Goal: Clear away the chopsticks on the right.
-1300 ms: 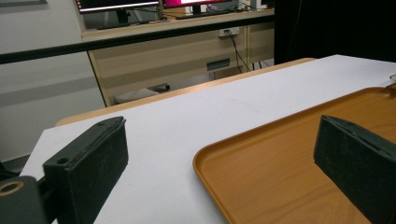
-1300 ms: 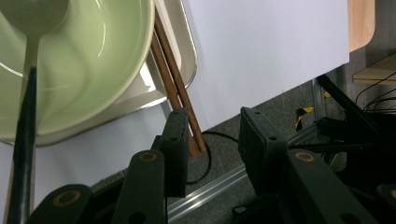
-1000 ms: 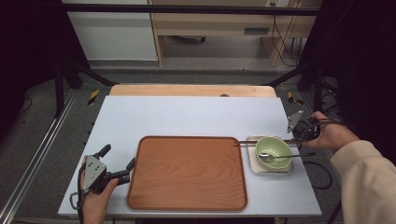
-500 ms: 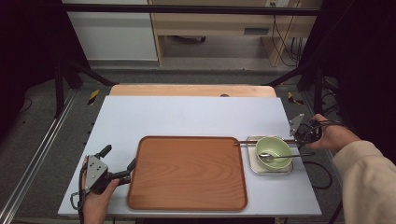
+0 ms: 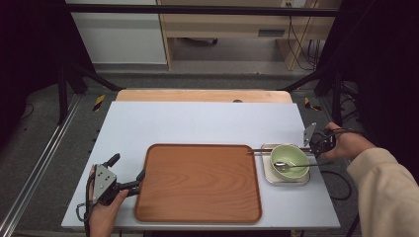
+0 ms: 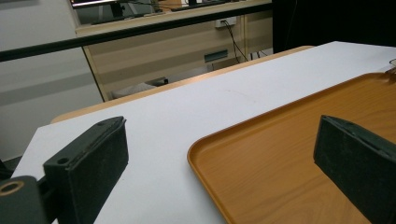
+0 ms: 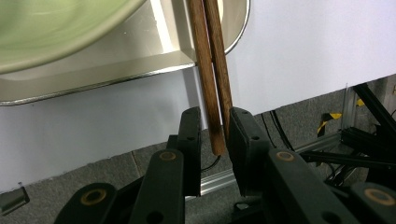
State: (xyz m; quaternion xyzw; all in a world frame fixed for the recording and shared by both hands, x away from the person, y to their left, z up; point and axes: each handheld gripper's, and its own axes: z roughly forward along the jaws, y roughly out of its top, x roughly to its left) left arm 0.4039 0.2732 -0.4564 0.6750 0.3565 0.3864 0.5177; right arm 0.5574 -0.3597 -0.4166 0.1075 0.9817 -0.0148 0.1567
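In the right gripper view the two black jaws of the right gripper (image 7: pixel 215 135) stand close together, pinching the near ends of a pair of dark brown wooden chopsticks (image 7: pixel 208 70) that run side by side out over the rim of a shallow rectangular steel tray (image 7: pixel 140 56). Seen from above, the right gripper (image 5: pixel 316 145) sits at the right edge of the table, and the chopsticks (image 5: pixel 281 149) lie along the far rim of the steel tray (image 5: pixel 267 175), pointing left toward a large brown wooden serving tray with rounded corners (image 5: pixel 197 182). A pale green round bowl (image 5: pixel 289 159) fills most of the steel tray and crowds the chopsticks from the near side; a metal spoon (image 5: pixel 289 166) rests across it. At the near left corner the left gripper (image 5: pixel 129 181) is held by a hand, its jaws spread wide with nothing between them, one tip just beside the left edge of the serving tray (image 6: pixel 289 154). Everything stands on a white rectangular table top (image 5: pixel 197 123) with a bare wooden strip (image 5: pixel 202 95) along its far edge. Beyond lie a grey floor, black frame bars and light wooden furniture with cables hanging.
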